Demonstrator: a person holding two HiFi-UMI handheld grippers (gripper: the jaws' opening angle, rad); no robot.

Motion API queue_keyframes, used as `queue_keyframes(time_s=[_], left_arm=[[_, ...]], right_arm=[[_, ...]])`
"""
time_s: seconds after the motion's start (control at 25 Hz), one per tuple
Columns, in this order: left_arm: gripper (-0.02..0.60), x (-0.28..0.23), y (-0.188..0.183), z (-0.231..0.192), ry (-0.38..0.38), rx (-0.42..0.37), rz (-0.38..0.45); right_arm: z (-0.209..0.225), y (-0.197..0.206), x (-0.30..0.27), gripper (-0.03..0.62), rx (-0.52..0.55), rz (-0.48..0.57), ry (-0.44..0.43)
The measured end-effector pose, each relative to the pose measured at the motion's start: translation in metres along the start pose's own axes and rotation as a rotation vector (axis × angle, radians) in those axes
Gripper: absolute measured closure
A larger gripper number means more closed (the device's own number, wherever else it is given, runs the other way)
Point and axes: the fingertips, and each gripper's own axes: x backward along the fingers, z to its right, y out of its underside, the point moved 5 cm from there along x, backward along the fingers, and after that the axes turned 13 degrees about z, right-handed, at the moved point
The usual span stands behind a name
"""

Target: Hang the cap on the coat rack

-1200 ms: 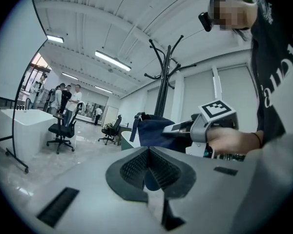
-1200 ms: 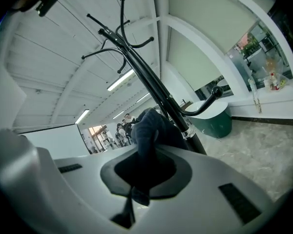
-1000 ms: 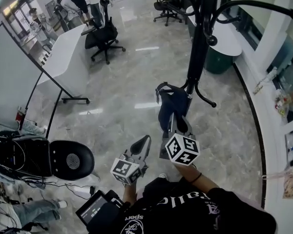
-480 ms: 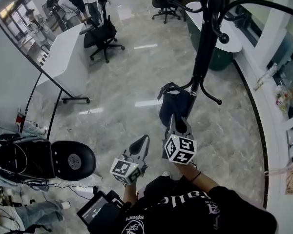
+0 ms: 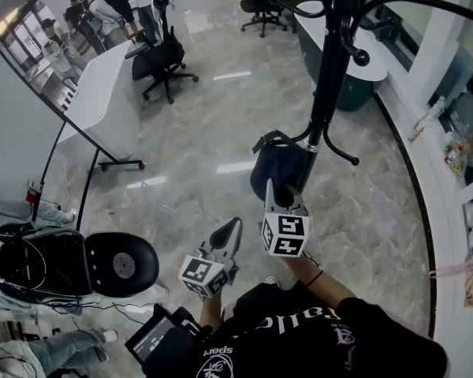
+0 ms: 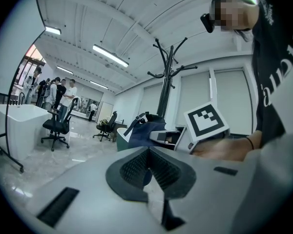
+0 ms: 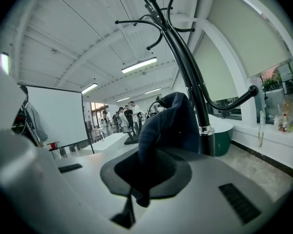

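Right gripper pinched the navy cap; left gripper was closed, empty. Cap looked light and floppy; brim likely grips best.

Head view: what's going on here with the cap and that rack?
A person holds a gripper in each hand. The right gripper is shut on a dark blue cap and holds it up close beside the pole of the black coat rack. The cap is not on a hook yet. The left gripper is shut and empty, just to the left of the right one.
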Motion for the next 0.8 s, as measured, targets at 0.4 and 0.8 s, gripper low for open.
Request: queue_keyframes(time_s=[0.4,0.8], left_arm=[[0.577,0.000,-0.002,-0.007,0.009,0.006,0.003],[0.577,0.001,-0.008,-0.023,0.015,0.011,-0.005]], right_arm=[[-0.017,0.038,-0.020,0.566,0.110,-0.140,-0.079],[0.003,0.073,-0.034,0.565,0.203,-0.229,-0.079]])
